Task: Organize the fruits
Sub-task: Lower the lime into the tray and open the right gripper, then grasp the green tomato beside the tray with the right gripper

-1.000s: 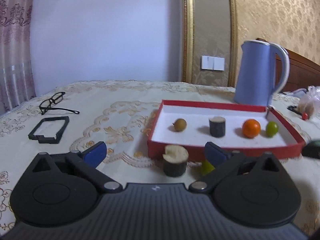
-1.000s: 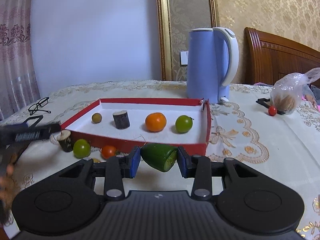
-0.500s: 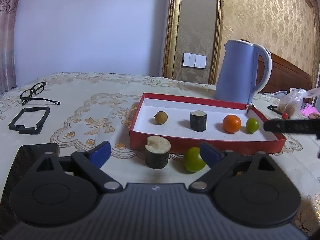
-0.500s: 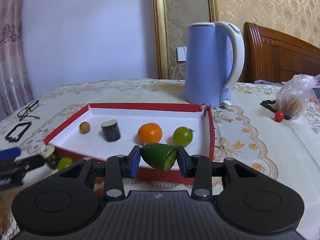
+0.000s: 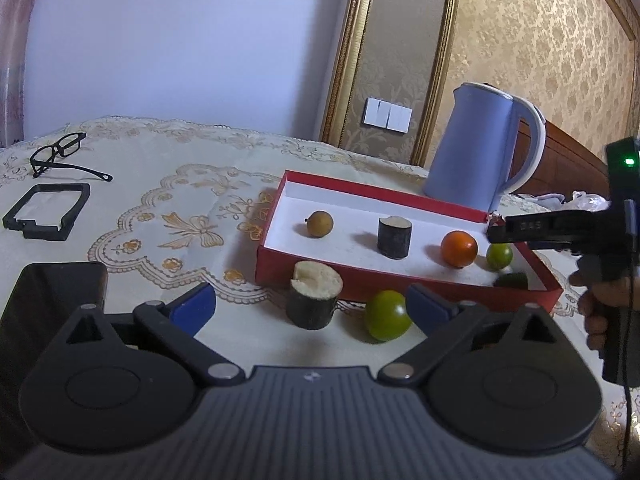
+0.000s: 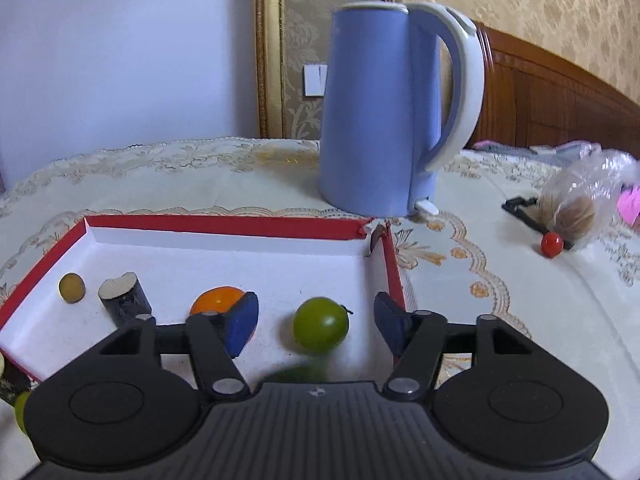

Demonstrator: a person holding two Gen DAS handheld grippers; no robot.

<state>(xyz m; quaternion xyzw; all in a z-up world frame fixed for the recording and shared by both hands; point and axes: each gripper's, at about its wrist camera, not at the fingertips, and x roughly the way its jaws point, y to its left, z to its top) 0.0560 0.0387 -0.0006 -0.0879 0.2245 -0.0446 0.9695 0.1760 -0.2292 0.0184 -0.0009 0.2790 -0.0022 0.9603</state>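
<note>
A red tray (image 5: 360,192) (image 6: 224,221) holds a small brown fruit (image 5: 320,223), a dark cane stub (image 5: 394,237), an orange (image 5: 459,249), a green fruit (image 5: 499,256) (image 6: 320,323) and a green cucumber piece (image 5: 512,281), blurred at the tray's near right corner (image 6: 296,374). My right gripper (image 6: 316,324) is open above the tray, empty. My left gripper (image 5: 310,308) is open, low over the cloth. Between its fingers, outside the tray, stand a cut cane stub (image 5: 314,299) and a green tomato (image 5: 387,320).
A blue kettle (image 5: 480,148) (image 6: 396,112) stands behind the tray. Glasses (image 5: 60,156) and a black frame (image 5: 48,210) lie at the left. A plastic bag (image 6: 588,204) and a red cherry tomato (image 6: 552,244) lie at the right. A dark phone (image 5: 52,312) is near my left finger.
My right gripper moved over the tray and opened, dropping the cucumber piece into the tray's near right corner. My left gripper rose a little and stays open.
</note>
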